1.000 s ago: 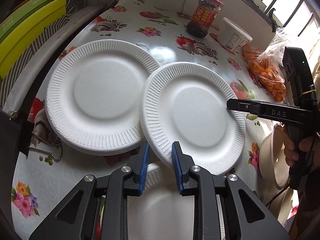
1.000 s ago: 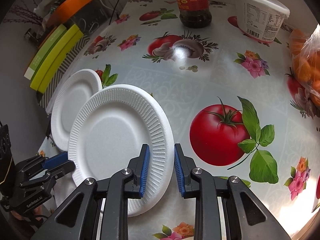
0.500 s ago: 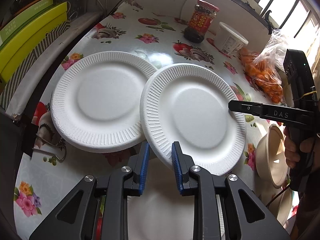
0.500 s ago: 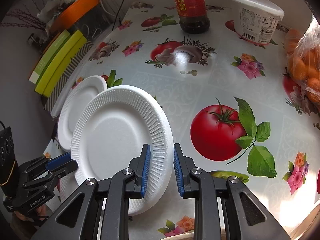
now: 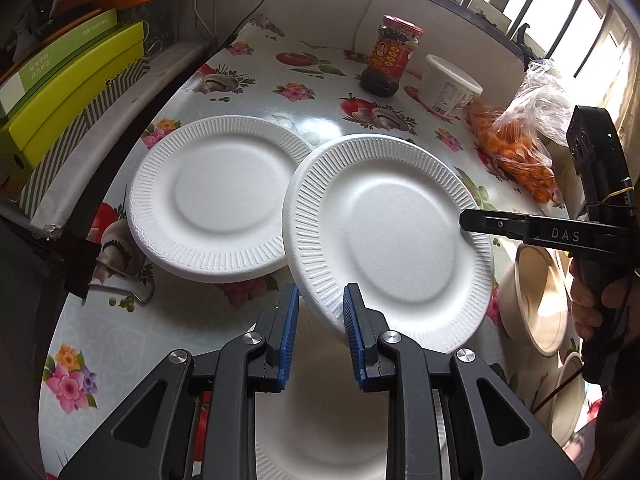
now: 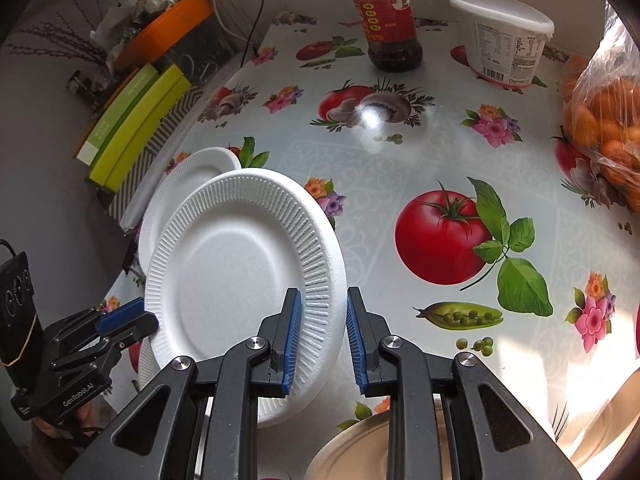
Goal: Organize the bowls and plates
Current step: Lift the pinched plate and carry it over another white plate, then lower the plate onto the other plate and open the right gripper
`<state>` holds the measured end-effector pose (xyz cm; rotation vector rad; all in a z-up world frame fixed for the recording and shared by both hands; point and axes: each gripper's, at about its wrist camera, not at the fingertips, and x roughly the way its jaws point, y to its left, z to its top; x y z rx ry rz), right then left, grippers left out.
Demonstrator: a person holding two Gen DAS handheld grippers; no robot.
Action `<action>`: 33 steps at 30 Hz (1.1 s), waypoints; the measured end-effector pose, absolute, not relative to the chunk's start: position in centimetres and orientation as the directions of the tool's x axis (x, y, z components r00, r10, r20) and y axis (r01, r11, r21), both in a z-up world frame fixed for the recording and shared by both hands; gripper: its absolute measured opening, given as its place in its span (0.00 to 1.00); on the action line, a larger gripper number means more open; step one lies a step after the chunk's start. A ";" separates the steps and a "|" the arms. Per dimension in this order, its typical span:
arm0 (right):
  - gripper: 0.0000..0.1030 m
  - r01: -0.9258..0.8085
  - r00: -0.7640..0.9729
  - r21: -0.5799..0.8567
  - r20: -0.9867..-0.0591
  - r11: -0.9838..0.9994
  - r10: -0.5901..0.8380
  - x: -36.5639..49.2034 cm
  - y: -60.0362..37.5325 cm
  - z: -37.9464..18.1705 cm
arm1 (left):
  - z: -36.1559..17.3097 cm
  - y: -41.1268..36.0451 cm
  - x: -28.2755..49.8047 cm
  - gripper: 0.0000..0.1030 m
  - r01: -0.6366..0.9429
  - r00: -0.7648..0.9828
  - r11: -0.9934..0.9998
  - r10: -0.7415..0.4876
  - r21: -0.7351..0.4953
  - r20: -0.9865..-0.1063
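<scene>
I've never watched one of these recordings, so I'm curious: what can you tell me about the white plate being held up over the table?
The held plate is round and white, apparently foam, with a smooth flat centre and a ribbed rim. It is empty, looks clean, and tilts above the flowered tablecloth. The left hand-held gripper pinches its near edge, and the right hand-held gripper pinches the opposite edge. A second, similar plate lies behind it on the table; whether the two touch cannot be told.

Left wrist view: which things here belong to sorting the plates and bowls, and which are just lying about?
Job:
- held plate, gripped by left gripper and right gripper
- second plate on the table
- tan bowls

Lying about:
- sauce jar
- white tub
- bag of oranges
- green boxes
</scene>
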<state>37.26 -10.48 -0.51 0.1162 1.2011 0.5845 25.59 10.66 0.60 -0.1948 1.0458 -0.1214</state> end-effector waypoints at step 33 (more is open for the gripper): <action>0.21 -0.444 0.166 0.382 -0.854 0.811 0.493 28.6 -7.1 -0.9 | -0.2 13.3 16.5 0.23 -0.042 0.515 0.984 -0.129 -0.175 -0.847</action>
